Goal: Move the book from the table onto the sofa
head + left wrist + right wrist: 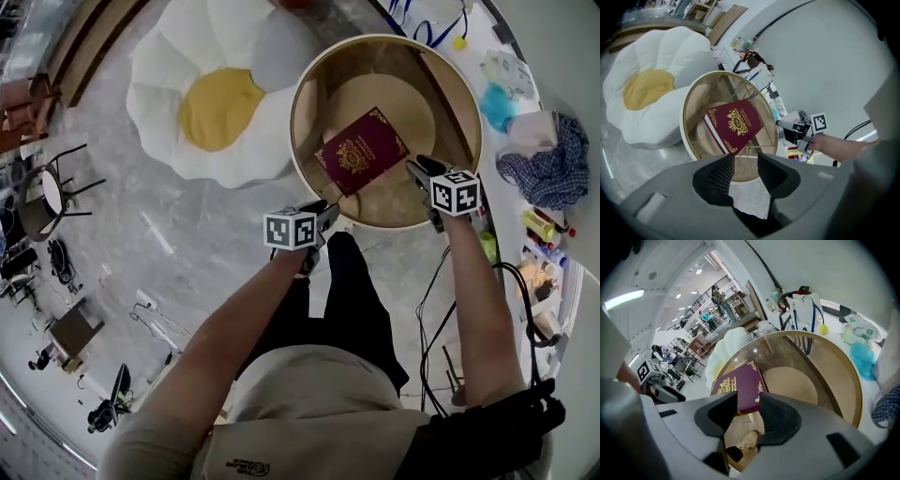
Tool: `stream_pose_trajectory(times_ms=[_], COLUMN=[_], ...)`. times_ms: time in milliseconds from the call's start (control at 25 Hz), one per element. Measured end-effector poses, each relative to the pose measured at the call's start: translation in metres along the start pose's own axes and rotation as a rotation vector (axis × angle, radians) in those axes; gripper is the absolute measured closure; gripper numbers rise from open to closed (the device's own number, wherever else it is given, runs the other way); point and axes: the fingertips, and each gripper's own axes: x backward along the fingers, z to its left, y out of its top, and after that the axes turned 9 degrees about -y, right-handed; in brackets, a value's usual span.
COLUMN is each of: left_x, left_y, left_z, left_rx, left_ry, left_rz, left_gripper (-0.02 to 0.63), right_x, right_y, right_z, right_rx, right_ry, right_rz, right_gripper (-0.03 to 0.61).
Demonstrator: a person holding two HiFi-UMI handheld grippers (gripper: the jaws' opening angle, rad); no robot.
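the maroon book (pixel 363 150) lies flat on the round glass surface (pixel 450 103), its long axis running diagonally from near left to far right. the left hand-held gripper (pixel 325 216) hovers at the near rim, just short of the book's near corner; the right hand-held gripper (pixel 419 169) hovers just beside its right corner. both have their jaws apart and hold nothing.

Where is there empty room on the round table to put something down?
The round glass table is bare between the maroon book and its far and right rim. The white flower-shaped sofa with a yellow middle is bare too. It is crowded right of the table, around the blue checked cloth.
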Motion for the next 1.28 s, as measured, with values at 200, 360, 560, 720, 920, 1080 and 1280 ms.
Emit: stream_pose_trajectory(times_ms=[200, 360, 560, 720, 920, 1080, 1280], left_x=[-0.033, -0.052, -0.067, -0.074, -0.087, -0.081, -0.059], left_y=[0.011, 0.017, 0.020, 0.017, 0.012, 0.015, 0.013], left_z=[0.026, 0.045, 0.058, 0.069, 0.071, 0.072, 0.069], left_rx=[0.092, 0.131, 0.185, 0.256, 0.314, 0.316, 0.296], left_ry=[0.001, 0.024, -0.002, -0.017, -0.019, 0.006, 0.001], left_rz=[-0.021, -0.009, -0.014, -0.017, 0.015, -0.011, -0.026], left_gripper=[0.468, 0.463, 0.462, 0.462, 0.465, 0.503, 0.505], right_x=[-0.042, -0.063, -0.079, -0.081, -0.080, -0.075, -0.059], right_y=[-0.005, -0.002, -0.009, -0.011, -0.013, -0.011, -0.007], right_z=[-0.015, -0.023, -0.022, -0.019, -0.019, -0.015, 0.006], right_rx=[0.033, 0.037, 0.031, -0.006, -0.034, -0.035, -0.011], right_ry=[0.034, 0.044, 0.073, 0.106, 0.113, 0.108, 0.114], right_rz=[0.051, 0.057, 0.079, 0.072, 0.065, 0.055, 0.028], right_gripper=[0.425, 0.423, 0.422, 0.425, 0.444, 0.456, 0.472])
